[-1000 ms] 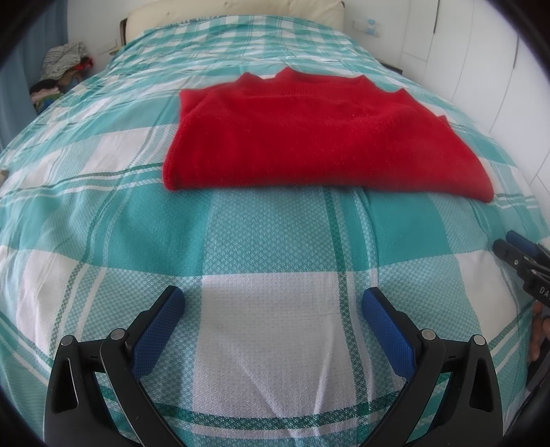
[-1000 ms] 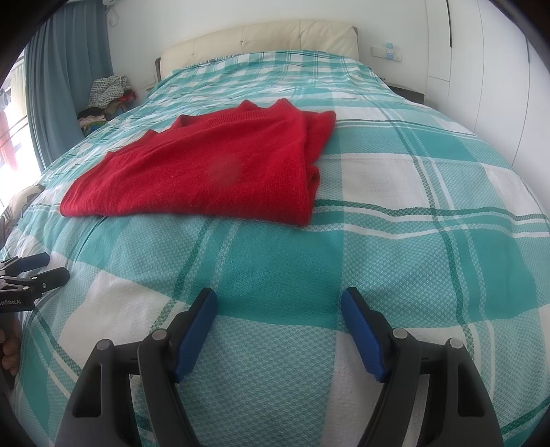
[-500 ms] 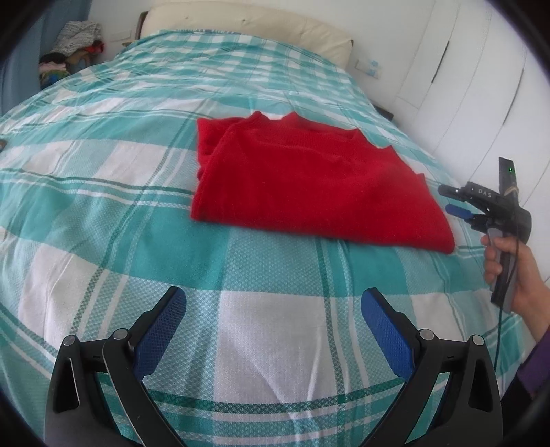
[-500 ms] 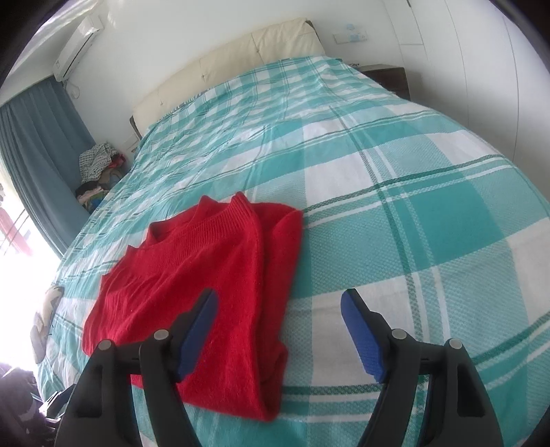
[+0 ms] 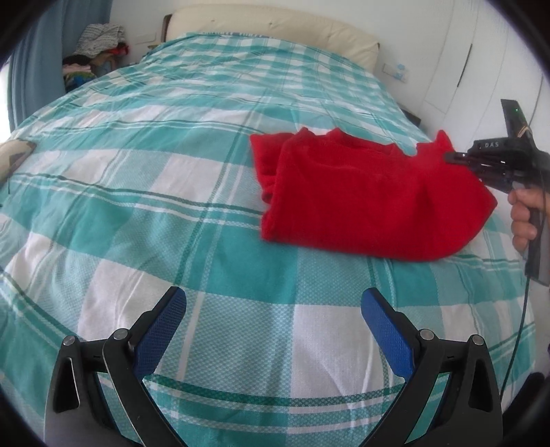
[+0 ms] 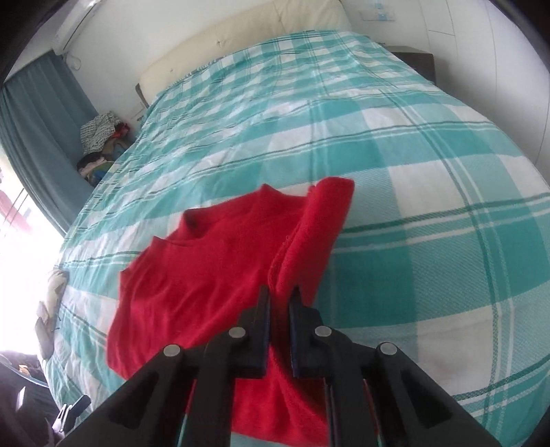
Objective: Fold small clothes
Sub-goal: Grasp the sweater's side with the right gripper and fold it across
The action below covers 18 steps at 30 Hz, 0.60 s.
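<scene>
Teal-and-white checked bedspread (image 5: 172,213) covers the whole bed, with a cream headboard (image 5: 275,31) beyond and a heap of clothes (image 5: 99,37) by the blue curtain (image 6: 37,113). On the spread lies the folded red sweater (image 5: 361,196) — the right gripper (image 6: 279,302) is clamped on its edge, lifting it. The left gripper (image 5: 273,319) hovers wide apart over bare cloth, holding nothing.
</scene>
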### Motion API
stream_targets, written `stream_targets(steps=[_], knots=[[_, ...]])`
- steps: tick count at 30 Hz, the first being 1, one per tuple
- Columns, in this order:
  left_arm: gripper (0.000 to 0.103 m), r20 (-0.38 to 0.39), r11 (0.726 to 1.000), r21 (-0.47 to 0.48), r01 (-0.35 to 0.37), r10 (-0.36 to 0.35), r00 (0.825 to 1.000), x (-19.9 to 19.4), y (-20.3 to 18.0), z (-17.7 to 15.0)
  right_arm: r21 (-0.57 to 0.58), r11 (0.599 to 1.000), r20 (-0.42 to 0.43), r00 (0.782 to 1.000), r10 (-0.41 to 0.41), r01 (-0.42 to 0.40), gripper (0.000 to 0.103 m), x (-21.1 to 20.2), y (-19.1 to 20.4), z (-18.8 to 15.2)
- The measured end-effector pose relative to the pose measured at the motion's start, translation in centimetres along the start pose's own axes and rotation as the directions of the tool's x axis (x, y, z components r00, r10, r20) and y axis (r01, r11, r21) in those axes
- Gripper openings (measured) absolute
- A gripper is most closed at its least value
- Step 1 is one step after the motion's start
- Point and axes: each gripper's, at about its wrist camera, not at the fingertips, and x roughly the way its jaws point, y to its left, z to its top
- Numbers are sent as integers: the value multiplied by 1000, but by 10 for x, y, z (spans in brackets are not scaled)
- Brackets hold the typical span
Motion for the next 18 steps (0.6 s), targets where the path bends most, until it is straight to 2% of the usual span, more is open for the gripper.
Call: stream_targets(steps=[4,8,11,14,15,16,18], knots=[[102,32,997,-68,-46,48,998,-7,29,10,-55,997,-61,997,51,-54,9,31,80,12],[102,63,985,-121,-125,133,989,-11,56,17,-115,991,-108,993,56,-68,9,76,147,1],[102,62,981,-143,-130,140,988,-10,66,19,-147,986,-136,989,53,-73,9,106,183,-15],[102,43,981,-151,-119,127,991,-7,70,18,-161,985,-167,985,35,-62,10,132,201,-29],[102,39,981,-152,-117,124,992,-6,71,18,-155,984,-197,979,53,-84,11,141,203,-33],[102,36,981,-155,-112,119,992,-7,71,18,-139,983,-240,967,87,-123,18,147,203,-35],[102,35,980,-167,-105,112,993,-8,74,18,-78,971,-308,932,192,-226,24,148,198,-36]])
